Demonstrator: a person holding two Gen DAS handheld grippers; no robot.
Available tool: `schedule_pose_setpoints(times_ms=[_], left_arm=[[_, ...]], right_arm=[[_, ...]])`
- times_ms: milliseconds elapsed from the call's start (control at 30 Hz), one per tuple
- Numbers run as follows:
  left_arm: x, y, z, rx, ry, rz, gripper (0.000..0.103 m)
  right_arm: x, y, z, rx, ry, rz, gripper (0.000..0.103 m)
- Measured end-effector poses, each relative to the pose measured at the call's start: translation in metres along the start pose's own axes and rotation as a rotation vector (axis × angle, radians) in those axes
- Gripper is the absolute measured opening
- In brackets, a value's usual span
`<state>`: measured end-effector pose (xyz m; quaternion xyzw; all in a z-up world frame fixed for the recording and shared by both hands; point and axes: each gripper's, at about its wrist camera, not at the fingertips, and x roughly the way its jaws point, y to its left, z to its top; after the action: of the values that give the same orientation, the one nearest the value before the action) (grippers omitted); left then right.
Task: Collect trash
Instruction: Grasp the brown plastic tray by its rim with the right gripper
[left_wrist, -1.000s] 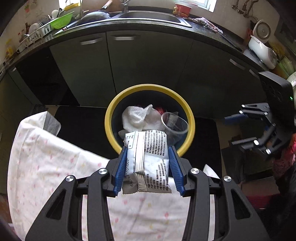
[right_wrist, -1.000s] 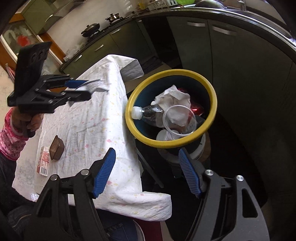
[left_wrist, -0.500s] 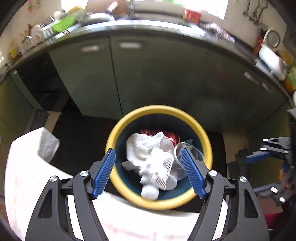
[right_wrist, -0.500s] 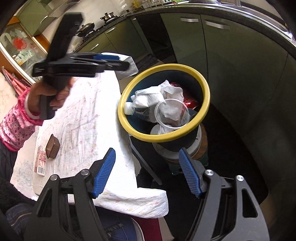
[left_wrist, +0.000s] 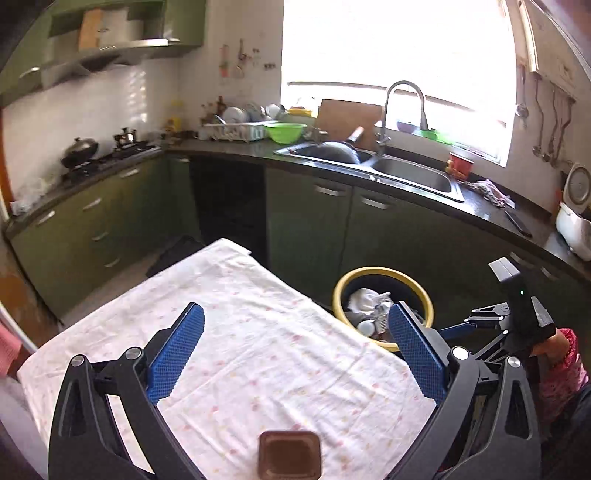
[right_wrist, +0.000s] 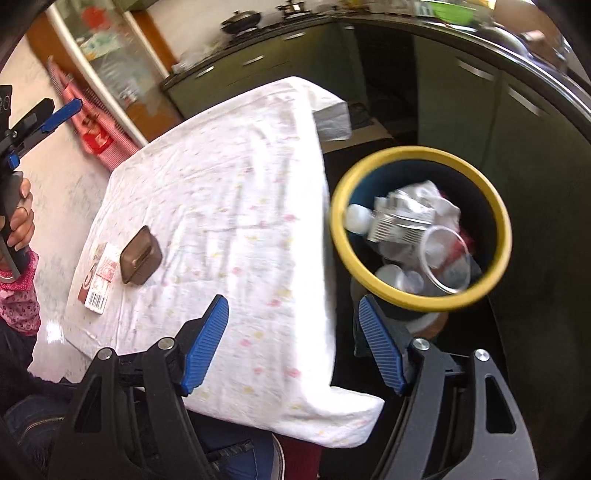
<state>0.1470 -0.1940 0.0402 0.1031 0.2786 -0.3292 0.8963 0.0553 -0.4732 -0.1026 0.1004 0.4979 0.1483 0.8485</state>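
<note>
The left gripper (left_wrist: 293, 350) was seen with its blue ribbed jaws opening wide and nothing between them, poised over the cloth-covered table (left_wrist: 258, 332). The right gripper (right_wrist: 291, 343) was held with its jaws apart too, empty, above the table's near edge beside the yellow-rimmed bin (right_wrist: 421, 225). Two pieces of trash were left on the flowered cloth: a small brown plastic tray (right_wrist: 141, 255), shallow, glossy and round-cornered, and, just beside it, a flat red-and-white carton (right_wrist: 99, 277) with a barcode printed on one end. The tray was judged light and thin-walled, likely to flex or crack under a hard squeeze, so its two long rims were reckoned the best place to be pinched. The carton was judged light and crushable, best taken across its narrow sides. Inside the bin, crumpled white paper, a clear plastic cup and a bottle were already heaped.
</note>
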Motion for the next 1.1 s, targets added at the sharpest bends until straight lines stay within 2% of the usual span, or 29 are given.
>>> schedule_pose_setpoints(times_ms=[133,200,300,400,533,733,833,1000,1100], left_arm=[[-0.053,0.024,-0.043,-0.032,-0.047,0.167,0.098],[-0.073,0.035,-0.065,-0.064,-0.059,0.224,0.098],[-0.092,0.053,-0.096,-0.111,-0.05,0.266,0.098],[-0.103,0.064,-0.126,-0.162,-0.045,0.316,0.098],[-0.101,0.076,-0.156,-0.218,-0.024,0.381,0.098],[-0.101,0.093,-0.184,-0.308,-0.001,0.372,0.098],[-0.098,0.095,-0.189,-0.318,0.0,0.368,0.098],[-0.09,0.096,-0.19,-0.319,0.013,0.358,0.098],[-0.087,0.094,-0.192,-0.318,0.017,0.351,0.098]], right_arm=[[0.025,0.058,0.022,-0.169,0.047,0.052,0.069],[0.038,0.087,0.032,-0.25,0.062,0.071,0.069],[0.06,0.127,0.044,-0.36,0.087,0.077,0.069],[0.083,0.158,0.052,-0.442,0.117,0.09,0.062],[0.113,0.181,0.058,-0.515,0.174,0.068,0.044],[0.141,0.187,0.062,-0.533,0.228,0.039,0.027],[0.145,0.189,0.062,-0.54,0.236,0.024,0.023],[0.152,0.192,0.062,-0.544,0.246,0.011,0.021],[0.155,0.193,0.061,-0.553,0.252,0.006,0.013]])
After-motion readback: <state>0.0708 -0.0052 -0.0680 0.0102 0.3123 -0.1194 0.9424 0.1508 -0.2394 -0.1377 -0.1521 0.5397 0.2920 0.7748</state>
